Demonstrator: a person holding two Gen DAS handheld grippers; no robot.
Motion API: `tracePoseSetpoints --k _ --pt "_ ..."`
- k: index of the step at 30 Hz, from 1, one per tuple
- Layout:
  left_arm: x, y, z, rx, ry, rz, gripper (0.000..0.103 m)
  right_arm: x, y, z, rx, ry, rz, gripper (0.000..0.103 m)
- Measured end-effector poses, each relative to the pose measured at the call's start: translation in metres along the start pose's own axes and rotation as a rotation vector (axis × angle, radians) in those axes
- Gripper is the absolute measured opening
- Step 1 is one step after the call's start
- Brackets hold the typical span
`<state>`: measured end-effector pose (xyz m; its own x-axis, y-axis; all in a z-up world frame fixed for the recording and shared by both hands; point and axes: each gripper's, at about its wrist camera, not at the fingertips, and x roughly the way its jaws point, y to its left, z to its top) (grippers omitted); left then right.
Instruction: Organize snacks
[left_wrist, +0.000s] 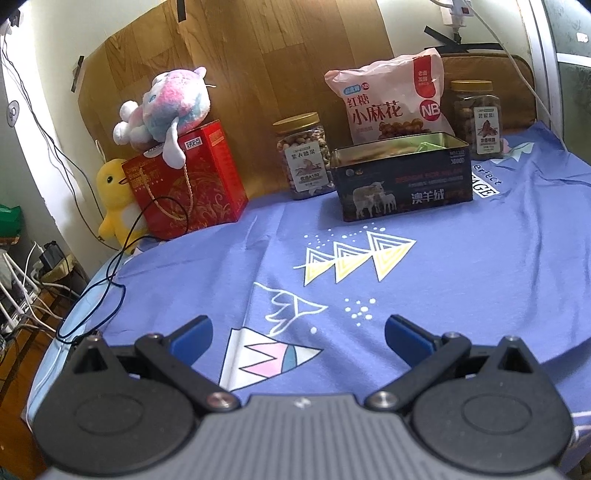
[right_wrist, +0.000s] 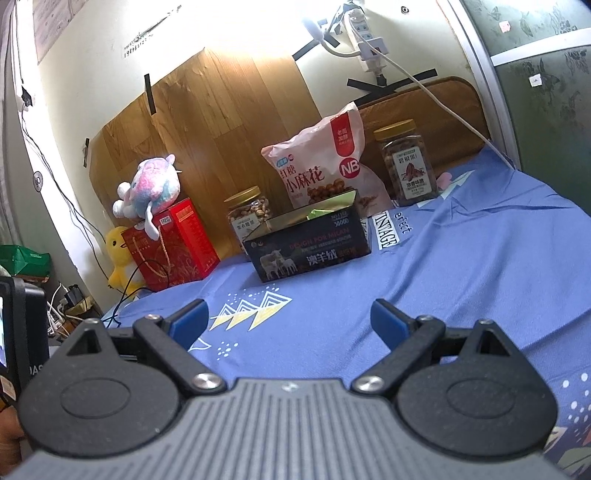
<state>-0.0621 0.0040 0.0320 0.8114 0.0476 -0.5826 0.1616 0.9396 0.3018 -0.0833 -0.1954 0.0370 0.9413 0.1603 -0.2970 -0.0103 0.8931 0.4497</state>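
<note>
An open dark tin box with a sheep picture stands at the back of the blue cloth, with something green inside. Behind it leans a pink snack bag. A nut jar with a gold lid stands left of the tin, and a second jar stands to the right. My left gripper hovers open over the near cloth, far from the tin. My right gripper is open too, with nothing between its fingers.
A red gift box with a plush toy on top sits at the back left, beside a yellow plush duck. A thin black cable loops over the cloth's left edge. A power strip hangs on the wall.
</note>
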Motion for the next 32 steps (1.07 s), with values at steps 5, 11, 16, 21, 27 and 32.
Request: tracePoseSetpoints --k 5,11,16,21,27,32 --pt "0.0001 -0.0003 -0.0007 0.011 -0.003 0.005 0.103 -0.0005 -0.0001 -0.0005 0.002 -0.001 0.001 0.096" --pt "0.0003 -0.0018 -0.0009 0.022 -0.006 0.006 0.103 -0.0004 -0.0006 -0.0006 0.003 -0.001 0.000 0.096" --pt "0.0008 -0.0031 -0.0018 0.031 -0.005 0.007 0.103 -0.0008 -0.0002 -0.0017 0.006 -0.001 0.000 0.096" --pt "0.0013 -0.0037 -0.0020 0.035 -0.002 0.005 0.103 -0.0008 -0.0003 -0.0017 0.006 -0.001 0.001 0.096" --pt "0.0034 -0.0041 -0.0019 0.032 0.010 -0.015 0.103 -0.0009 -0.0004 -0.0023 0.008 -0.002 0.001 0.096" --pt "0.0025 -0.0046 -0.0025 0.032 0.005 -0.036 0.103 -0.0009 0.0007 -0.0062 0.009 -0.002 -0.002 0.096"
